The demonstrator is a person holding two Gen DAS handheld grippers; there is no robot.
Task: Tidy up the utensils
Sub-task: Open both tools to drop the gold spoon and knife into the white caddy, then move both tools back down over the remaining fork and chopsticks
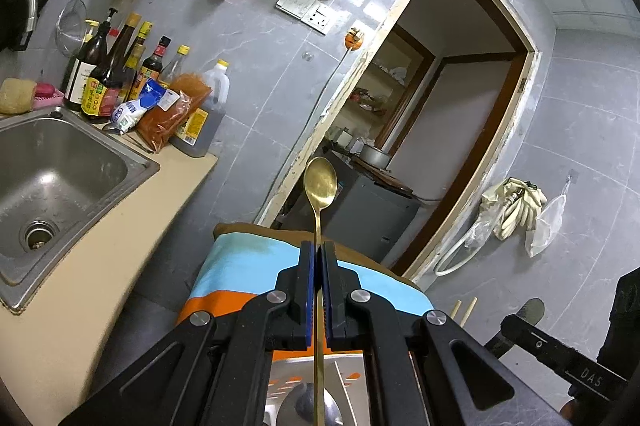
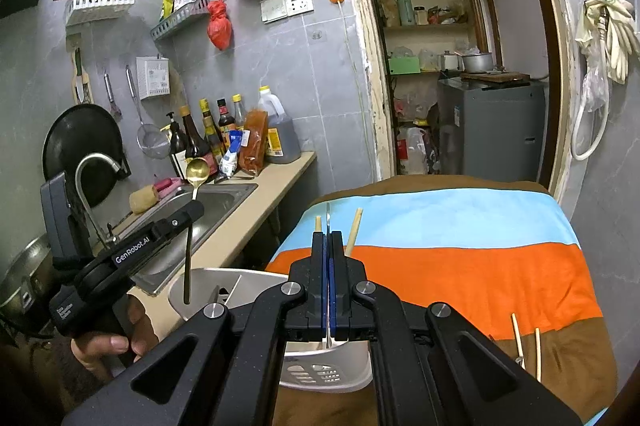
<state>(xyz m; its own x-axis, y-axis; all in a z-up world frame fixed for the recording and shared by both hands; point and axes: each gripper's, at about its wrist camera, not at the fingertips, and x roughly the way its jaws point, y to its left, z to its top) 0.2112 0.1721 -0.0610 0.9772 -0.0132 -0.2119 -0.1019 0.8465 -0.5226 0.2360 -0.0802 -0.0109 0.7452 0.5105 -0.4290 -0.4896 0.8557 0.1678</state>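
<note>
My left gripper (image 1: 318, 252) is shut on a gold spoon (image 1: 320, 186), bowl end up, handle hanging down over a white utensil holder (image 1: 344, 370); a silver spoon bowl shows inside it. In the right wrist view the left gripper (image 2: 192, 212) holds the gold spoon (image 2: 196, 172) with its handle tip just over the holder (image 2: 208, 278). My right gripper (image 2: 328, 238) is shut on a thin silver utensil (image 2: 327, 216), seen edge-on, above the holder. Two chopsticks (image 2: 354, 232) lie on the striped cloth (image 2: 440, 266) just beyond it, two more chopsticks (image 2: 528, 346) at the right.
A steel sink (image 1: 52, 178) and counter with sauce bottles (image 1: 116, 78) lie at the left. An open doorway (image 2: 452, 66) with shelves and a grey appliance (image 2: 492, 122) is behind the cloth-covered table. Gloves (image 2: 612, 34) hang on the right wall.
</note>
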